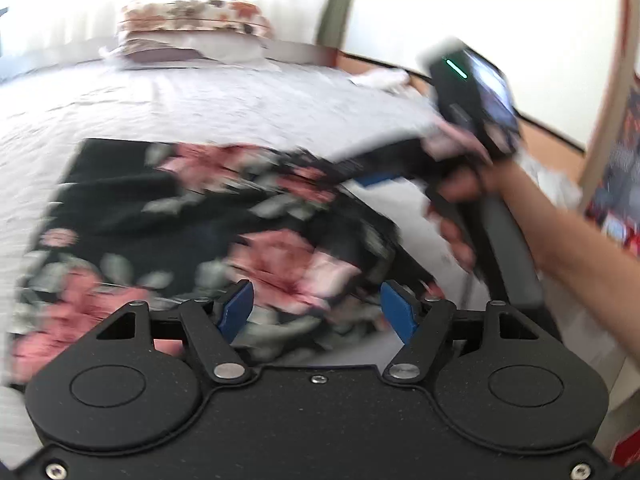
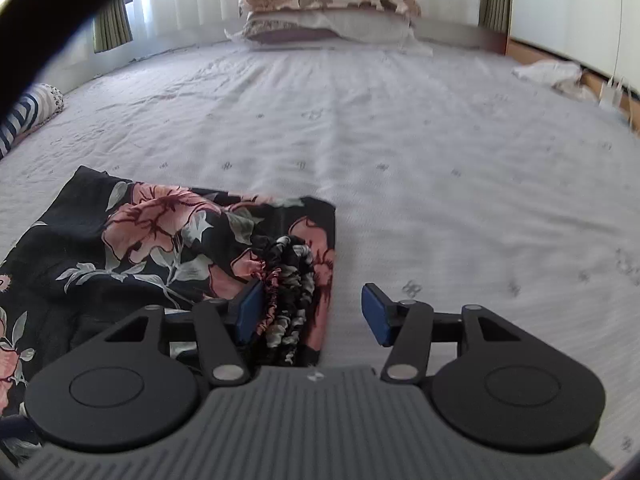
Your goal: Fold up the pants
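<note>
Both jaws stood open, gripping nothing. The left gripper (image 1: 316,312) hovered over the one pair of floral pants (image 1: 168,232), with blurred cloth showing between its blue pads but untouched. The right gripper (image 2: 312,314) had the gathered waistband (image 2: 286,288) just beside its left pad, bare bed (image 2: 400,140) beyond the other. The pants lay folded on the bed's near left part. Two pillows (image 2: 328,8) were stacked at the far end. Only the left view showed the person's hand (image 1: 460,200) around the right tool's handle, forearm reaching in from the right; only the right view showed a striped cloth (image 2: 28,112) at the left edge.
</note>
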A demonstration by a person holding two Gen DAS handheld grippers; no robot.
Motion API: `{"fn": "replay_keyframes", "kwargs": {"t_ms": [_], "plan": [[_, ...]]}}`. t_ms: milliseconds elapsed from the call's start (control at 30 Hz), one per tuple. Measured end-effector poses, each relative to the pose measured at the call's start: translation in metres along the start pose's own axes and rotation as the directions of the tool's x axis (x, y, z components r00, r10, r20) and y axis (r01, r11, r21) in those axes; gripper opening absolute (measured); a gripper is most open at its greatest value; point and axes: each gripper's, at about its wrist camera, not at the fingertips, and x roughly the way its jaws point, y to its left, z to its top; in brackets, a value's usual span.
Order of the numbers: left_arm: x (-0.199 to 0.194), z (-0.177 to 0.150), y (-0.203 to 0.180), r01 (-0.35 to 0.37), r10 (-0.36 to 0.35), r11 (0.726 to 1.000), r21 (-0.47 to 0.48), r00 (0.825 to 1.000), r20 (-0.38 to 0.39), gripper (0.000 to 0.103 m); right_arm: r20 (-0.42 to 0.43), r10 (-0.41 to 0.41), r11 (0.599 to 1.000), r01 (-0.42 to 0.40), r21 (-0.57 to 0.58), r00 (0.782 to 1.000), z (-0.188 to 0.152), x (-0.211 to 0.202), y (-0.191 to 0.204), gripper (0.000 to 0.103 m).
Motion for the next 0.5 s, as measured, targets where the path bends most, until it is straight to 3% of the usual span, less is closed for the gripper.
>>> {"fn": "replay_keyframes", "kwargs": {"t_ms": [100, 233, 367, 500], "plan": [[-0.019, 0.02, 0.033, -0.065, 0.067, 0.997, -0.037, 0.997, 0.049, 0.072, 0.056, -0.004, 1.0, 0.005, -0.029, 0.998, 0.003, -0.02, 0.007, 0.073], [-0.024, 0.049, 0.082, -0.179, 0.187, 0.979, -0.093, 0.979, 0.079, 0.079, 0.113, 0.002, 0.997, 0.007, -0.081, 0.994, 0.009, -0.038, 0.02, 0.08], [-0.011, 0.067, 0.114, -0.292, 0.301, 0.947, -0.133, 0.952, 0.052, 0.078, 0.122, 0.027, 0.995, -0.015, -0.098, 0.992, 0.006, -0.042, 0.03, 0.081], [0.001, 0.061, 0.125, -0.389, 0.389, 0.912, -0.133, 0.921, -0.024, 0.077, 0.116, 0.088, 0.994, -0.079, -0.081, 0.989, -0.005, -0.05, 0.038, 0.081]]}}
